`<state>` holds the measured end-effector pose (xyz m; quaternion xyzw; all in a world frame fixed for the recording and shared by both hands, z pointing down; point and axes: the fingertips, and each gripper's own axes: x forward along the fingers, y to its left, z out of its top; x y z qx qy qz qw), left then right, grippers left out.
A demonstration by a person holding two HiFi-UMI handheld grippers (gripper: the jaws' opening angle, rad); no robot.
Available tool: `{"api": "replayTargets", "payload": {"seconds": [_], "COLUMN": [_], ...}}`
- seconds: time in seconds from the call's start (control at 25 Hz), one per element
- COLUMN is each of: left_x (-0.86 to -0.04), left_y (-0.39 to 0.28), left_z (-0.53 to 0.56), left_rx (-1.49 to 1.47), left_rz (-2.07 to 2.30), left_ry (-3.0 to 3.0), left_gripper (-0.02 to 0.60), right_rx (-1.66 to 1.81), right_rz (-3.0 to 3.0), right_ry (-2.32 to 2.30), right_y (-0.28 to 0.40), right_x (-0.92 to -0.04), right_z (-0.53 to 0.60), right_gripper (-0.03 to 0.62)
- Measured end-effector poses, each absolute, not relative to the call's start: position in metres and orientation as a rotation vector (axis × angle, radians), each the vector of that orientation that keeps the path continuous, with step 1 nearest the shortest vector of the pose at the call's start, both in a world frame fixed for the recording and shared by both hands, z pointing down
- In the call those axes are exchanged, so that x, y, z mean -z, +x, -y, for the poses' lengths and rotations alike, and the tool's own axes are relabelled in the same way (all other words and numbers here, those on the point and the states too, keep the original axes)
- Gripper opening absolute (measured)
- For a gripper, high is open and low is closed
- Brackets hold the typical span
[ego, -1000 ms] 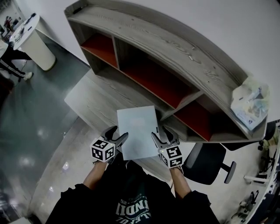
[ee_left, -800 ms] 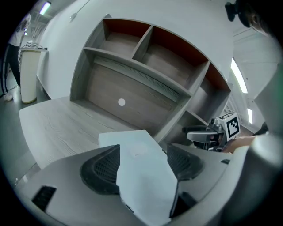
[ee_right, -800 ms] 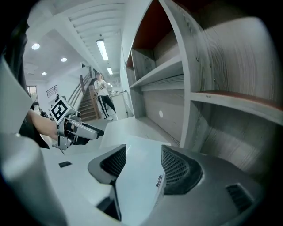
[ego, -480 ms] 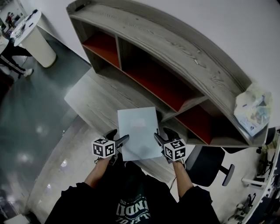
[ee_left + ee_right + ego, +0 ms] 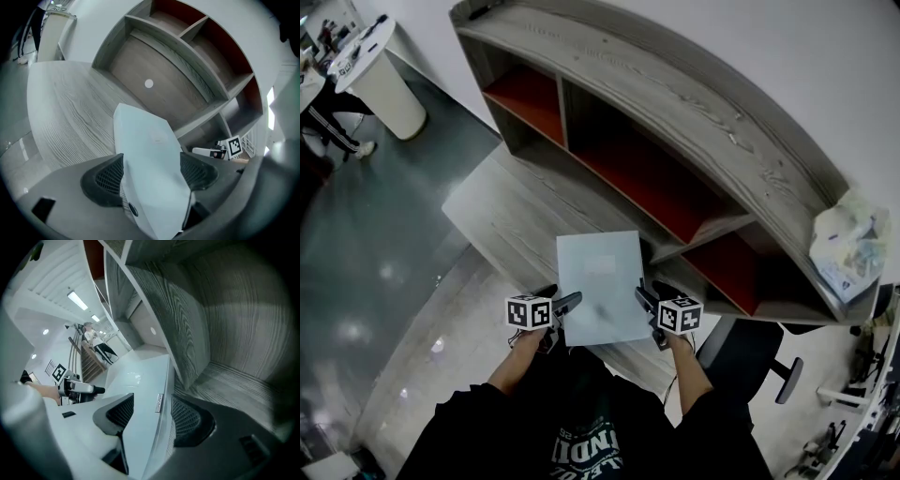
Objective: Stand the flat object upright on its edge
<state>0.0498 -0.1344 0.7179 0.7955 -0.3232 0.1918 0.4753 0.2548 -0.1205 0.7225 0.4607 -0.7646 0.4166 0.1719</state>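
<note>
Left gripper (image 5: 151, 171): fingers (image 5: 105, 180) spread wide and have just been opening. The flat object (image 5: 602, 281) runs through the gap at a slant. The pads don't look clamped on it, so I read this side as released.

Right gripper (image 5: 149, 416): fingers (image 5: 190, 420) are also apart, with a gap much wider than the thin edge passing between them. That reads as let go too, though one pad sits close to that edge.

Object: face up and flat or nearly so on the near part of the counter (image 5: 506, 211). Its far end is close to the foot of a divider in the shelf unit (image 5: 703, 122). The near end points at the person and seems to hang over the counter's front edge. I can't confirm full contact with the counter.

Change: a second ago both grippers held the object higher by its two near corners. Now both sit lower, the object has come down with them, and the grip is off.

What it means: this is a set-down, not the stand-up, so the task isn't done yet. My guess is the next step is a regrip on the side edges and a pivot onto one edge. The edge is thin and the counter looks smooth, so it may slide or tip. The shelf divider could serve as a backstop.
</note>
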Motion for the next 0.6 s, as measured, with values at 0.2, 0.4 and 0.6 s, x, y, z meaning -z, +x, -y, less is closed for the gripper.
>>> {"api": "replayTargets", "payload": {"seconds": [0.2,0.4,0.6], "left_x": [-0.732,-0.745,-0.752], "left_y": [0.051,0.049,0.054], "left_z": [0.130,0.127,0.125], "left_rx": [-0.455,-0.428,-0.418], "left_rz": [0.769,0.750,0.730], "left_ry": [1.882,1.809,1.770], "left_gripper": [0.367,0.368,0.368], "right_rx": [-1.285,-1.320,-1.379], "right_rz": [2.153,2.140,2.099], "right_ry": [1.281,1.233,1.191], "right_y": [0.254,0.249,0.251], "right_x": [-0.735,-0.747,-0.774], "right_z": [0.124,0.124,0.119], "right_gripper": [0.225,0.227,0.233]}}
